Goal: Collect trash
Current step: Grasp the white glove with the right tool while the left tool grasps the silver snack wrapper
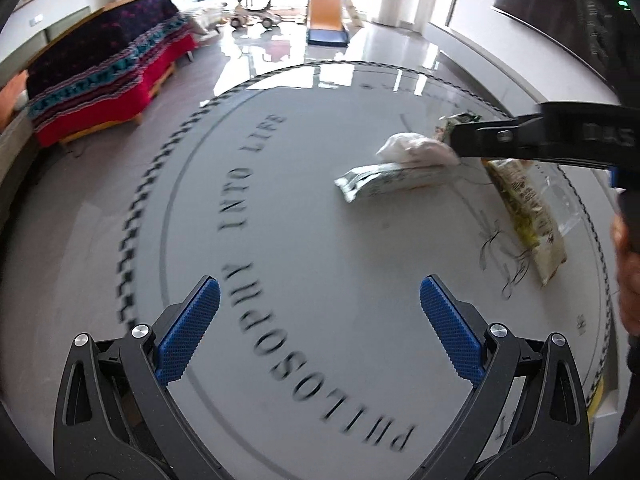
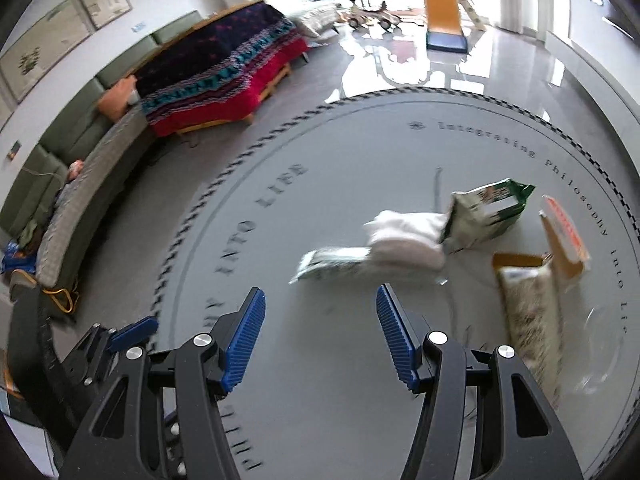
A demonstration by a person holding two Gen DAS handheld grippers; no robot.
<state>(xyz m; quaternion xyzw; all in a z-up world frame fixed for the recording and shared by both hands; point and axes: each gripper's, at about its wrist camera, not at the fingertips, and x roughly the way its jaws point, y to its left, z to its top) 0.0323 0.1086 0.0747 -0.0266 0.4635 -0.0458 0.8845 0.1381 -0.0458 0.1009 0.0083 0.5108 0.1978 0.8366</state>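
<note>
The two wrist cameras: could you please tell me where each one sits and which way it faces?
Left wrist: on the left tool, angled down at the round table; its open fingers, the right tool and a hand show.
Right wrist: on the right tool, angled down at the same table; the left tool shows.
Shared: white tissue, silver wrapper, sofa.

Grey round table [image 2: 340, 184] with black lettering and a checkered black-and-white rim. Trash on it: white crumpled tissue [image 2: 404, 236], green-and-white bag [image 2: 492, 212], orange-red box [image 2: 564, 236]. Sofa blanket [image 2: 224, 80] is dark navy with teal stripes and red bottom. Gripper pads [image 2: 244, 340] are blue.
</note>
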